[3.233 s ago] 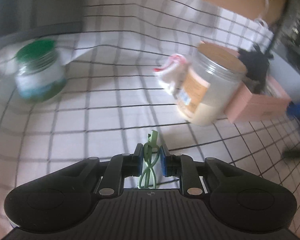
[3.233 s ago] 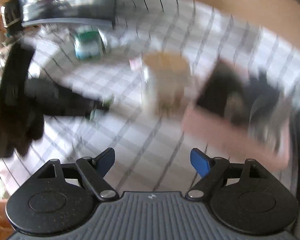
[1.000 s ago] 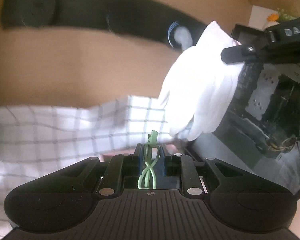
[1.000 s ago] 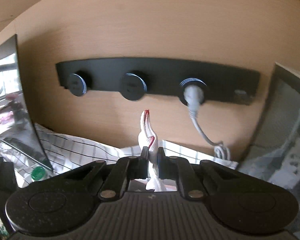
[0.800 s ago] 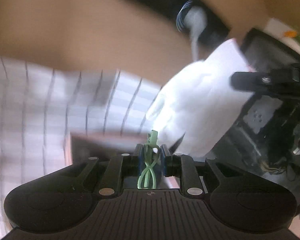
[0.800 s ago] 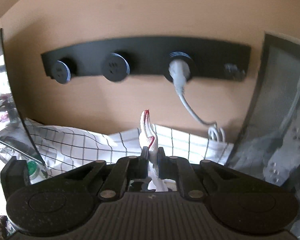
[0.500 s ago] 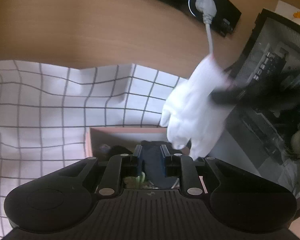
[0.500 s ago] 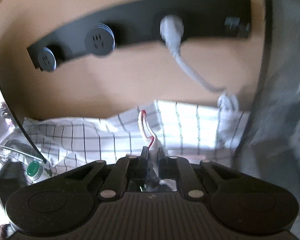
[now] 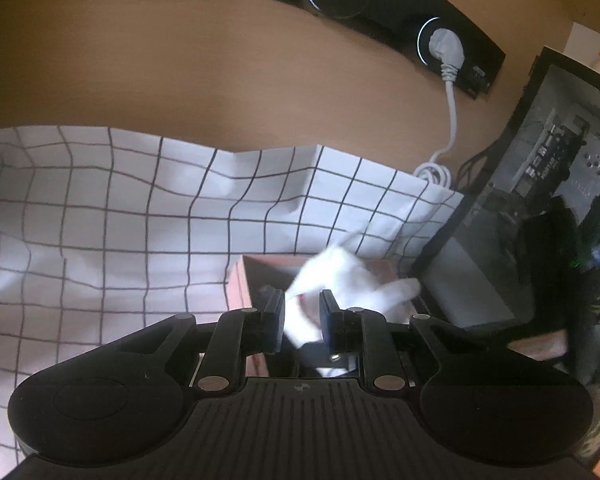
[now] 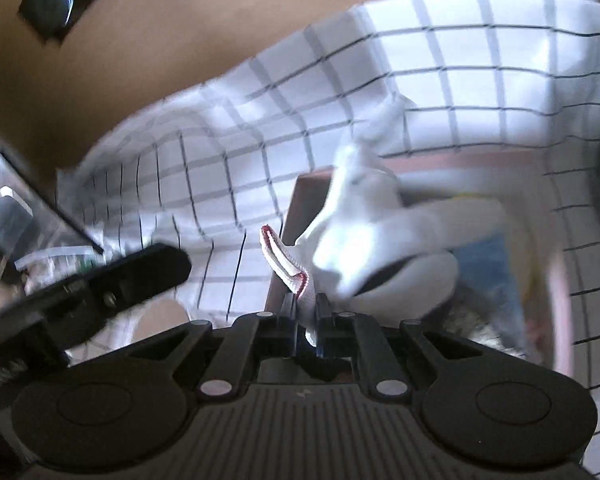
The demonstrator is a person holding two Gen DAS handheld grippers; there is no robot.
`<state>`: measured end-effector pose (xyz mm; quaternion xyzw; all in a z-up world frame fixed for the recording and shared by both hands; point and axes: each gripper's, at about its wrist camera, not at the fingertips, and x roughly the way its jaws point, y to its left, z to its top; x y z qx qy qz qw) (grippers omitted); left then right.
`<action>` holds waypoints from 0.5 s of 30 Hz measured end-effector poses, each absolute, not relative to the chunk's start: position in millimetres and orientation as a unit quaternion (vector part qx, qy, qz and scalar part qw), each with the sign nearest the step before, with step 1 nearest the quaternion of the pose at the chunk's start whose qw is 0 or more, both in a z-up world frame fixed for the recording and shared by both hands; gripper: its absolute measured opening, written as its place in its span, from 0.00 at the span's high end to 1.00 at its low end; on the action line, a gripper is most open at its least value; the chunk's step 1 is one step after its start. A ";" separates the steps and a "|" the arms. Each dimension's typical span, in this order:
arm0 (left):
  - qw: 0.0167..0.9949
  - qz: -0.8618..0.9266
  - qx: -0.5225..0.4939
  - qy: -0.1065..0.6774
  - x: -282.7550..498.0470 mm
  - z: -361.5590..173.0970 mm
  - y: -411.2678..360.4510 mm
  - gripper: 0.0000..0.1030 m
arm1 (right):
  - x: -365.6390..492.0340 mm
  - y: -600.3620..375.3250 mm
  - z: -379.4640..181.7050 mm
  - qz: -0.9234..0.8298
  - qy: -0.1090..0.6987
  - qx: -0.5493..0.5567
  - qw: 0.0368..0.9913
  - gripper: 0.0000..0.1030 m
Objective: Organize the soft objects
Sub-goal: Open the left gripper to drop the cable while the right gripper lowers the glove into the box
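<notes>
White cotton glove (image 10: 364, 240) with a red-stitched cuff hangs over the open pink box (image 10: 556, 280), its cuff pinched tight in the right gripper (image 10: 306, 312). That box sits on the checked cloth (image 9: 100, 220) near its back edge. Just beside it, the left gripper (image 9: 302, 320) hovers with jaws narrowly parted, holding nothing.

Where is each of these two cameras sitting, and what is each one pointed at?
Left wrist: sits on the left tool, looking forward and down over its open fingers at the pink box on the checked cloth; no hand shows clearly.
Right wrist: sits on the right tool, looking down at the same box; its fingers pinch a white glove, and the left tool appears at the left edge.
Shared: glove, box, cloth.
</notes>
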<state>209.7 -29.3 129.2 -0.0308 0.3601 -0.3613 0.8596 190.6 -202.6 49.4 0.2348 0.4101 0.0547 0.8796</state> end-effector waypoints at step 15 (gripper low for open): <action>0.849 -0.376 -0.013 0.372 210.7 111.4 -73.6 0.80 | 62.8 -182.3 79.8 -0.032 0.291 0.078 0.953 0.25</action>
